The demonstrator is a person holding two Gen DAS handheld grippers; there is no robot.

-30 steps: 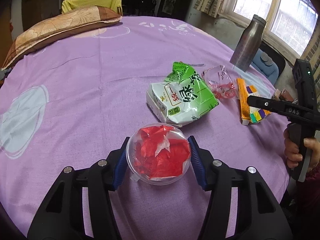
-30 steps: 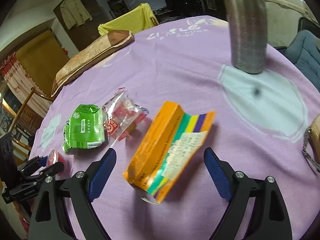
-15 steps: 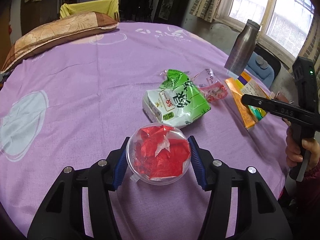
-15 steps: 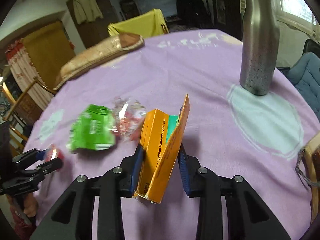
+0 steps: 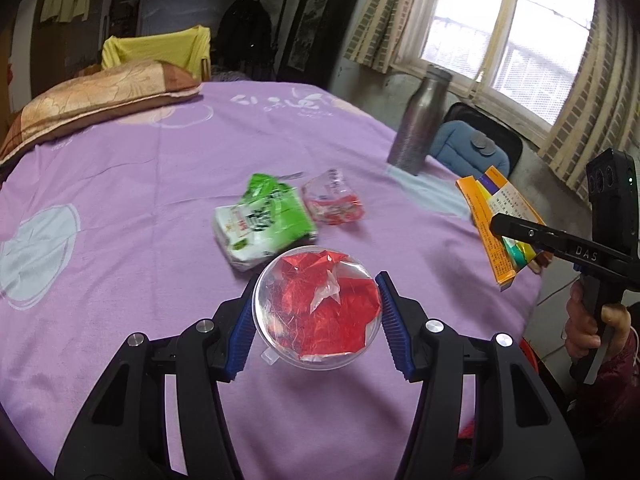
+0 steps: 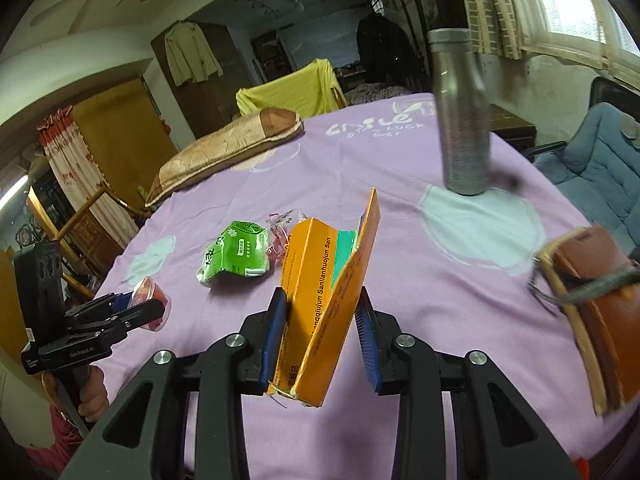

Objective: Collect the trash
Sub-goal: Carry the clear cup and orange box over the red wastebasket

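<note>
Two pieces of trash in hand, two left on the purple bedspread (image 5: 120, 184).

Left gripper (image 5: 316, 312): clamped on a clear round cup (image 5: 316, 308) stuffed with red wrapper, blue pads pressing both sides of its rim, cup lifted clear of the cloth near the near edge. Same cup seen small in the right wrist view (image 6: 150, 300), pinched in the other tool at far left.

Right gripper (image 6: 322, 328): narrowed onto a flattened orange box (image 6: 320, 292), standing on edge between the pads, one flap open and pointing up, held off the cloth. Left pad clearly against the box; right pad just at the flap, contact there hard to confirm. Same box seen from the left wrist view (image 5: 492, 224) out past the right edge of the bed, carried in the tool with a hand (image 5: 588, 324) on its grip.

Still lying near the middle of the bedspread: green packet (image 5: 264, 220) and, just beside it on the window side, a crumpled clear wrapper (image 5: 332, 204) with red print. Neither touched.

Steel bottle (image 5: 420, 120) upright near the right edge, pillow (image 5: 100, 100) at the far left corner, brown bag (image 6: 592, 300) at the near right edge; probably not trash.

No bin visible in either view. Roughly halfway by judgement: dropping off both held items still ahead, then a return for the packet and wrapper.
</note>
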